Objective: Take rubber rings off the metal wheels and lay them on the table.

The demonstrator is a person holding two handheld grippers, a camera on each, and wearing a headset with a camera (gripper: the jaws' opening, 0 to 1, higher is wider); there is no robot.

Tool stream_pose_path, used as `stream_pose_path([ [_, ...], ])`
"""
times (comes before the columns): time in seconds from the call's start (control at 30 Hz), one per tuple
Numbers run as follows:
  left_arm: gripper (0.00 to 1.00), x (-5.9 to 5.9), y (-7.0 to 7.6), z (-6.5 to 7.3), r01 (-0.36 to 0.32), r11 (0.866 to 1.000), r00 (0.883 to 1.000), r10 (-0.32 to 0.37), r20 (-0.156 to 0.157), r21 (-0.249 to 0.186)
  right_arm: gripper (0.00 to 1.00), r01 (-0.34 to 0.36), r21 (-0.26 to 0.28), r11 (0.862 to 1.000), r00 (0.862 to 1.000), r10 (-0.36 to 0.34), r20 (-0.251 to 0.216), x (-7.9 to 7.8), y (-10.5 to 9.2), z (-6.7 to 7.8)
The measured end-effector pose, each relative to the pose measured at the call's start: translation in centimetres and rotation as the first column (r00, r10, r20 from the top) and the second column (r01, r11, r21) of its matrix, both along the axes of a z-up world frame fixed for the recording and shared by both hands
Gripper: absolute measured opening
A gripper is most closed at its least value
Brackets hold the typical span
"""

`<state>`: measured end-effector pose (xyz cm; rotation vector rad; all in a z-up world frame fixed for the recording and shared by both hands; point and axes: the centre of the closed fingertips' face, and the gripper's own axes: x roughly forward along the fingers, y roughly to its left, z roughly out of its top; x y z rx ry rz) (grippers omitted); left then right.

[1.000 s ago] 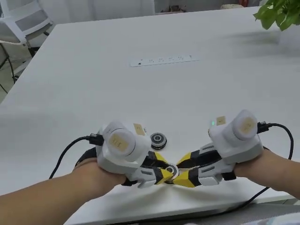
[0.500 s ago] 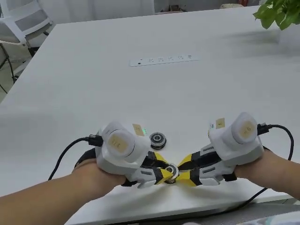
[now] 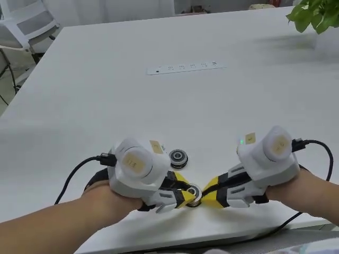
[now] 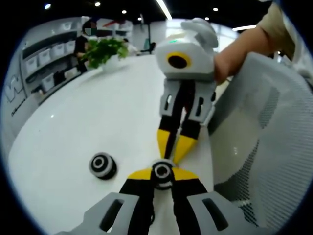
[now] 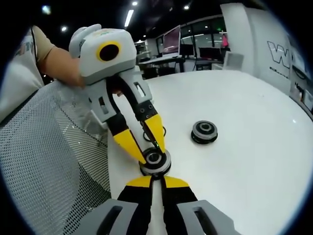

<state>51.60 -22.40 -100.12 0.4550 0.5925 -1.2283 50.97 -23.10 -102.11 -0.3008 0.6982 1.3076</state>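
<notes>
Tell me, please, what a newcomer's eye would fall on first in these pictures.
The two grippers meet nose to nose at the near edge of the white table: the left gripper and the right gripper both pinch one small wheel between their yellow tips. Just behind them a second wheel lies alone on the table, and a green plant peeks in at the far right corner.

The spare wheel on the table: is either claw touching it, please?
No, the spare wheel sits apart from the left claw and right claw.
</notes>
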Motion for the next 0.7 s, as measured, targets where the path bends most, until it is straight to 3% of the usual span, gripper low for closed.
stream_pose_path([
  [0.33, 0.14, 0.12, -0.02, -0.08, 0.004, 1.0, 1.0, -0.004, 0.008, 0.008, 0.0, 0.078, 0.048, 0.996, 0.994, -0.074, -0.081, 0.27, -0.14, 0.04],
  [0.4, 0.13, 0.15, -0.01, -0.09, 0.004, 1.0, 1.0, -0.004, 0.011, 0.009, 0.0, 0.104, 0.077, 0.992, 0.989, -0.095, -0.114, 0.31, 0.02, 0.31],
  [0.7, 0.13, 0.2, -0.03, -0.11, 0.005, 1.0, 1.0, -0.005, 0.014, 0.01, 0.0, 0.177, 0.111, 0.978, 0.967, -0.151, -0.206, 0.58, -0.32, 0.24],
])
